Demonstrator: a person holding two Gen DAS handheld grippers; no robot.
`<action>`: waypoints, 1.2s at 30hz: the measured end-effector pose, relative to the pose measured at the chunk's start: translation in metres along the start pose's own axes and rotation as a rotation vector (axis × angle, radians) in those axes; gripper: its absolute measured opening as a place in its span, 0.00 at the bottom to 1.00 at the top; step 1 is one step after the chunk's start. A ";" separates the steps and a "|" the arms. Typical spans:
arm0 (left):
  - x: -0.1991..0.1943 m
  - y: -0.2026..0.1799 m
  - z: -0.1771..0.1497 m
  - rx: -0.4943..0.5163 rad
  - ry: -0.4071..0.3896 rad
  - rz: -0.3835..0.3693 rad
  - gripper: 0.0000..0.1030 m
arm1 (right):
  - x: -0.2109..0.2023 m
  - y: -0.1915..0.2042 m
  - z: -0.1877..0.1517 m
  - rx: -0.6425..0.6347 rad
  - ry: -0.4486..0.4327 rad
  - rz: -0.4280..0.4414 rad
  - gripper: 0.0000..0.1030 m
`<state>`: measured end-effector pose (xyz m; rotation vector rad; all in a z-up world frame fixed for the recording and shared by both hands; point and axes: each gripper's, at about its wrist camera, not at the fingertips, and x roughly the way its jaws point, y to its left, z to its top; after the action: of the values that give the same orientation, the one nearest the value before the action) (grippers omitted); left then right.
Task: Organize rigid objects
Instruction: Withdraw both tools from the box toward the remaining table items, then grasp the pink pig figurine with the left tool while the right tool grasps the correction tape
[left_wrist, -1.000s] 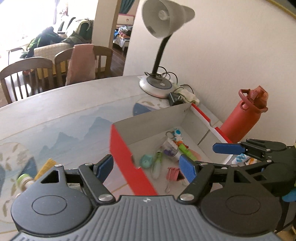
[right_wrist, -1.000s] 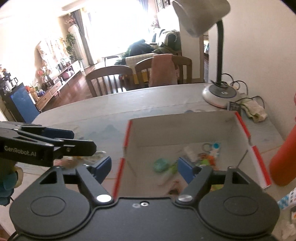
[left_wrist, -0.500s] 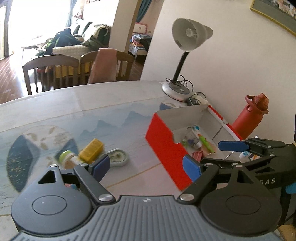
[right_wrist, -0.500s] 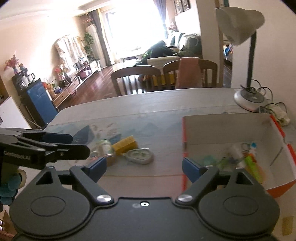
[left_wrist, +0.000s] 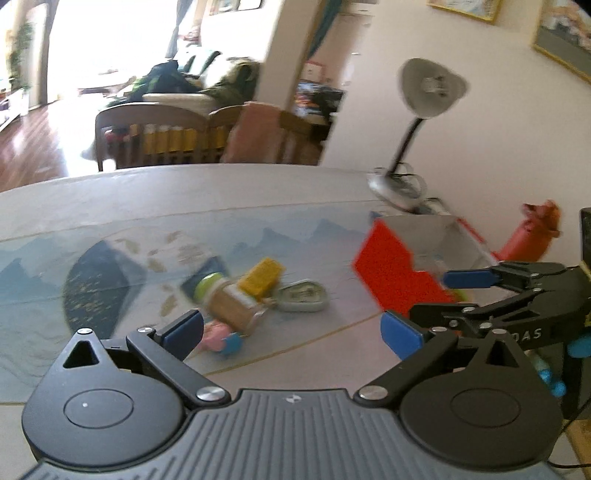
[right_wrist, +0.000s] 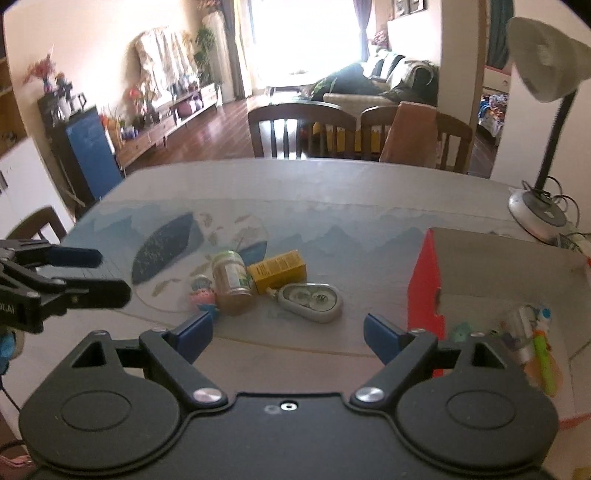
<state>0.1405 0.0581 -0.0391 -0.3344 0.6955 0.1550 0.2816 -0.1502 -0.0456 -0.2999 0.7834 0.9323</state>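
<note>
Legible markings: two partial gripper imprints only

In the left wrist view, the body of the right gripper (left_wrist: 428, 299) bore white letters reading "DAS", the start of the word cut off by the left gripper's own arm; in the right wrist view, the body of the left gripper (right_wrist: 114, 275) carried white letters at the frame's left edge, cut off and not readable with certainty. The yellow box (right_wrist: 277, 270) and the jar (right_wrist: 231, 282) showed printed labels, too blurred to read
</note>
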 end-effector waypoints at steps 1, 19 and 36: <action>0.004 0.004 -0.002 -0.008 -0.002 0.019 1.00 | 0.008 0.000 0.001 -0.015 0.010 -0.007 0.86; 0.105 0.050 -0.038 -0.071 0.080 0.116 1.00 | 0.133 -0.021 0.001 -0.034 0.161 -0.025 0.82; 0.154 0.062 -0.040 0.007 0.092 0.149 0.99 | 0.174 -0.030 0.002 -0.054 0.176 -0.003 0.81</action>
<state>0.2177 0.1065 -0.1831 -0.2845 0.8124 0.2799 0.3679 -0.0612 -0.1714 -0.4348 0.9192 0.9339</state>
